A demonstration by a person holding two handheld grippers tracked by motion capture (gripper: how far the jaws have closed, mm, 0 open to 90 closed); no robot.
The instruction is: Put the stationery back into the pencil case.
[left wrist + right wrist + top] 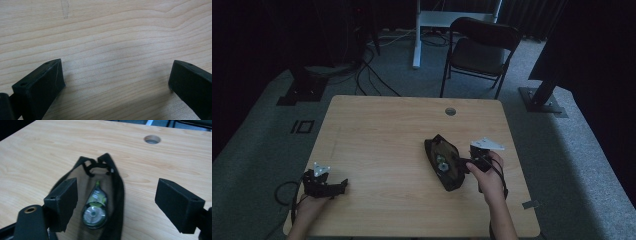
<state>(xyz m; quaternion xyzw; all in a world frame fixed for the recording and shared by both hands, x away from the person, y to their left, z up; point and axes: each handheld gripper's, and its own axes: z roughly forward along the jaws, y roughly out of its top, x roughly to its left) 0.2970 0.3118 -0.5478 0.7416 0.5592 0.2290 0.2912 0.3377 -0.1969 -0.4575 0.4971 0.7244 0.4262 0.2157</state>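
Right gripper [116, 203] hangs just over the near end of a black pouch [443, 162], its jaws spread wide and gripping nothing; in the right gripper view one jaw stands over the pouch's left edge while the other is out over bare wood on the far side. That straddling stance suggests the person's right hand [490, 176] is lining up either to reach into the open pouch or to pinch its rim, though which cannot be told. Inside the pouch lies a correction-tape dispenser [95, 208], clear-bodied with green parts and a round reel, its nose aimed toward the pouch's far end, where a black loop [93, 166] closes the mouth. The pouch rests on the right half of the wooden table [377, 135], slanted, with a round cable hole [450, 111] beyond it. Well apart, near the table's front-left corner, the left gripper [326, 184] sits low over the wood, likely parked out of the way; its jaws too are parted, with bare grain between them. A folding chair [479, 50] stands behind the table.
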